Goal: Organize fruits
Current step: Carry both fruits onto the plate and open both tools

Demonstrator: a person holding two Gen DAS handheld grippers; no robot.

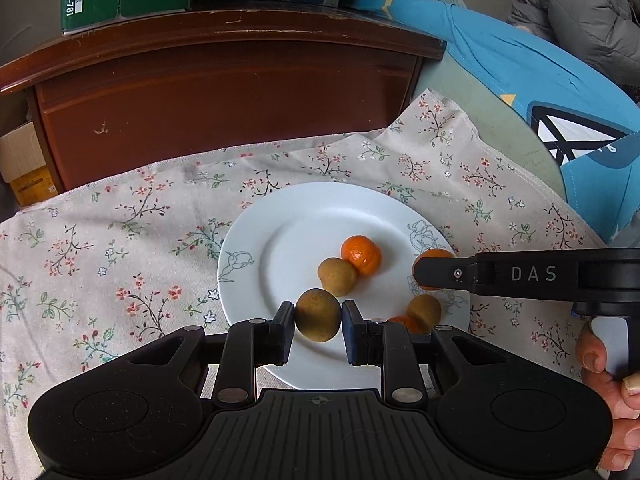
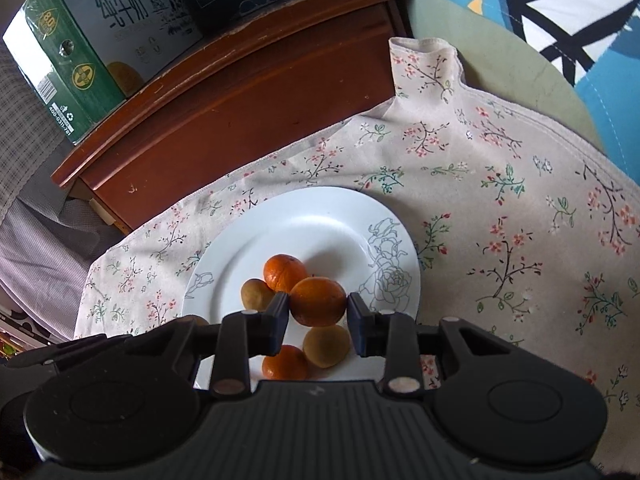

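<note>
White plate (image 2: 224, 276) with grey line-drawn roses on its rim. On it: two orange tangerines (image 2: 285, 273) and two dull yellow-brown fruits (image 2: 256, 294). Left gripper (image 1: 318, 315), black with blue pads, holds a yellow-brown fruit (image 1: 318, 315); right gripper (image 2: 318, 302), black, holds an orange tangerine (image 2: 318, 302). Beige cloth (image 2: 500, 184) printed with dark twigs, pink blossoms and green leaves. Reddish-brown wooden cabinet (image 2: 240, 112), scuffed pale at its edge, carrying a green-and-grey carton (image 2: 80, 48). Blue fabric (image 1: 520, 64) with white and black markings.
</note>
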